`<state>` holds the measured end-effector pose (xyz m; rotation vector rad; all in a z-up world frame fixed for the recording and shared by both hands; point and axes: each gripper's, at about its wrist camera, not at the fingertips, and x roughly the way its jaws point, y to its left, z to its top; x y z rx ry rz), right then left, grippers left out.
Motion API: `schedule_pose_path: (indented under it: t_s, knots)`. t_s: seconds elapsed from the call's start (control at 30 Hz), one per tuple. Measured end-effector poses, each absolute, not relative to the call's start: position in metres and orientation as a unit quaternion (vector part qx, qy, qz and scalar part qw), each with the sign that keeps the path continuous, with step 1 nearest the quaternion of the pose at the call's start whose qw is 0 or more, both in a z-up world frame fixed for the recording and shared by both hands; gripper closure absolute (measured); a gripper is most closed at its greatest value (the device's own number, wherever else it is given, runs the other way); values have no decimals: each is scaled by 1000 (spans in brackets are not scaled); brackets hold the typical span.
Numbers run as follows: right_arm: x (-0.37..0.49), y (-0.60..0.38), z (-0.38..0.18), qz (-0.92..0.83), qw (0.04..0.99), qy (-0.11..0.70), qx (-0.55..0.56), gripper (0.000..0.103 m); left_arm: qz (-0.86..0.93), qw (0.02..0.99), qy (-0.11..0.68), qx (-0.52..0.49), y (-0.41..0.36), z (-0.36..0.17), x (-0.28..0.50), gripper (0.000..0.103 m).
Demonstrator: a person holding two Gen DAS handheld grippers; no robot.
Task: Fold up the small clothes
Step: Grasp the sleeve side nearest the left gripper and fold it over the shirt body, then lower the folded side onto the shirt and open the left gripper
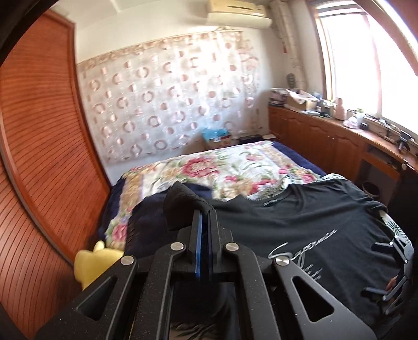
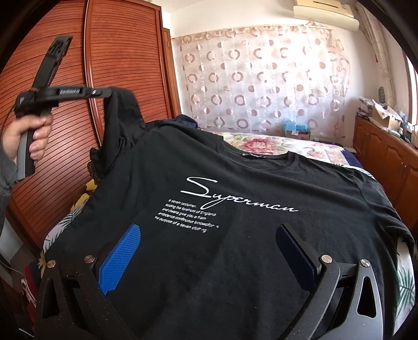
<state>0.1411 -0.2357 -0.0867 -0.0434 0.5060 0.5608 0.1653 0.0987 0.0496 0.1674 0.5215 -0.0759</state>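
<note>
While a sleeve (image 2: 122, 109) is pinched in the left claw (image 1: 205, 209) and the right claw (image 2: 209, 235) is spread, the black T-shirt (image 2: 261, 235) could be dragged askew if lifted unevenly.

a home bedroom is shown. a bed (image 1: 308, 167) is covered with a floral quilt (image 1: 224, 167). one side is lined by a slatted wooden wardrobe (image 1: 39, 130), and a wall-mounted air conditioner (image 1: 239, 13) is fixed near the ceiling. a sheer curtain (image 1: 169, 96) patterned with rings is hung behind the bed. low wooden cabinets (image 1: 318, 136) are set beneath a bright window (image 1: 365, 60), and their top is crowded with bottles, a cardboard box (image 1: 300, 100) and other household clutter.
</note>
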Motion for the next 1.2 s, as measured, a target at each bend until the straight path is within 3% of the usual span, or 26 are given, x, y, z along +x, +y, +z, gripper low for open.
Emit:
schedule_pose_path:
  t_s: [0.2, 0.33, 0.73, 0.8, 0.83, 0.87, 1.2]
  knots:
    - [142, -238, -90, 262, 932, 250, -10, 0, -74, 959, 259, 88, 62, 56, 181, 97]
    - [141, -236, -90, 255, 933, 252, -9, 0, -84, 961, 250, 85, 59, 55, 173, 61]
    - [147, -229, -94, 245, 935, 258, -3, 0, -51, 949, 307, 56, 94, -11, 155, 60]
    - [146, -231, -93, 241, 936, 259, -6, 0, -52, 949, 309, 47, 91, -21, 149, 42]
    - [148, -233, -93, 238, 936, 260, -6, 0, -56, 949, 307, 42, 90, -27, 144, 25]
    - [149, -236, -93, 235, 936, 261, -6, 0, -60, 950, 306, 38, 86, -31, 142, 21]
    - [153, -258, -83, 195, 945, 263, -19, 0, -101, 930, 352, 28, 40, -87, 146, 21]
